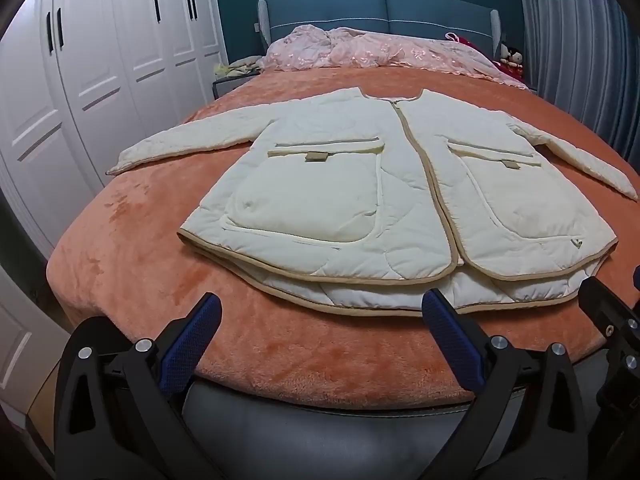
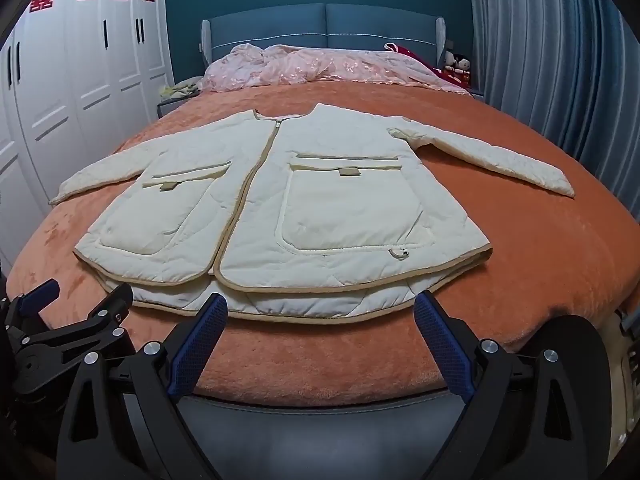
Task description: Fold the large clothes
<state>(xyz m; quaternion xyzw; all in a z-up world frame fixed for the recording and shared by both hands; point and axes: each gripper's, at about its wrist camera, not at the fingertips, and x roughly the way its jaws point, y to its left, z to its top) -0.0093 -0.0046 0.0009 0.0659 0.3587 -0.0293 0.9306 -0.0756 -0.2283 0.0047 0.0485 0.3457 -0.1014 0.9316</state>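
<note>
Currently the jacket (image 1: 360, 184) lies flat ahead of both spread, empty grippers, collar far, hem nearest; left gripper (image 1: 320, 320) and right gripper (image 2: 320, 320) sit equally near it.

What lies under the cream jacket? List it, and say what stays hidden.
The cream jacket lies flat on an orange plush blanket that covers the bed. At the hem, its own longer back panel peeks out. The blanket directly beneath is covered and cannot be seen.
</note>
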